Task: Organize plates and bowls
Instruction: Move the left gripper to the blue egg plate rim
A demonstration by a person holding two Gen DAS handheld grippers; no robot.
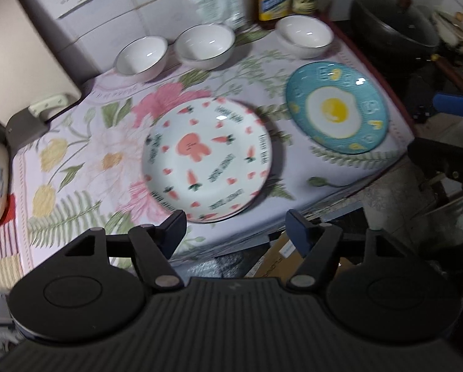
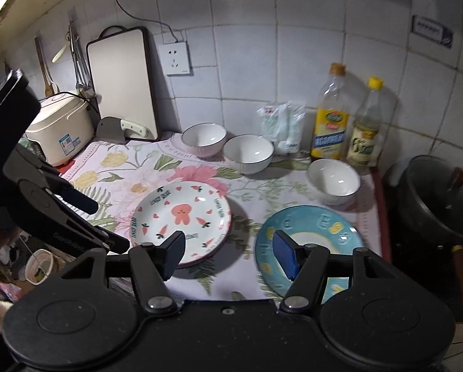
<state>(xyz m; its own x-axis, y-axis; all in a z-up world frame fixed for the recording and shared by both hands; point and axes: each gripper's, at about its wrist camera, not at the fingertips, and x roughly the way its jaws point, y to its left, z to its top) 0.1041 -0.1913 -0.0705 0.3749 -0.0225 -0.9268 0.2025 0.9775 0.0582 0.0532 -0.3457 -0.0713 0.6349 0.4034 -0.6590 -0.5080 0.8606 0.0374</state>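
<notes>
While both grippers, left [image 1: 234, 226] and right [image 2: 227, 252], stand open and empty, we note two plates, white [image 1: 206, 158] and blue [image 1: 337, 108], on the cloth [image 1: 85, 142], three bowls [image 1: 202, 45] behind.

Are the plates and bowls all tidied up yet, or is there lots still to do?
Hardly started. Done: the bunny plate seems to sit on another plate, its rim peeking out underneath. In hand: nothing, since the left tongs and right tongs are both open and empty. Left: the egg plate lies alone, and three white bowls stand apart, unstacked.
</notes>
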